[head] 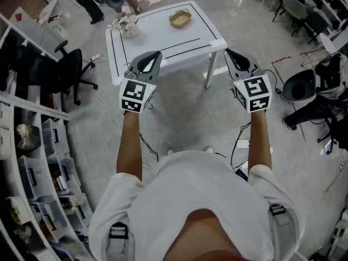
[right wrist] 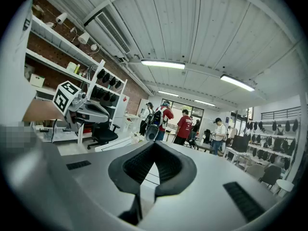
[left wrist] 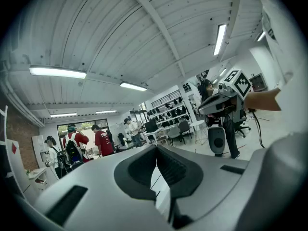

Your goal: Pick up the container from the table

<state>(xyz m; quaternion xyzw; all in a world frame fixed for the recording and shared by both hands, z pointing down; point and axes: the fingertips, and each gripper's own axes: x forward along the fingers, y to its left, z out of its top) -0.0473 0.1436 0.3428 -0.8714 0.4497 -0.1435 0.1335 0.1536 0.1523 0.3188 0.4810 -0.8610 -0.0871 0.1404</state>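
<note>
The container (head: 180, 19) is a shallow tan bowl on the far right part of a white table (head: 157, 39) ahead of me. My left gripper (head: 157, 54) is held in the air short of the table's near edge, jaws shut with nothing between them. My right gripper (head: 228, 51) hangs level with it beside the table's near right corner, also shut and empty. In the left gripper view the dark pads (left wrist: 166, 165) meet at the tip, and the right gripper (left wrist: 222, 102) shows off to the side. In the right gripper view the pads (right wrist: 144, 162) meet too.
A bunch of pale flowers (head: 126, 25) sits at the table's far left corner. A black office chair (head: 70, 72) and storage shelves (head: 32, 162) stand on the left, and dark chairs and gear (head: 312, 86) on the right. Cables (head: 147, 145) lie on the floor. People (right wrist: 185, 126) stand beyond the table.
</note>
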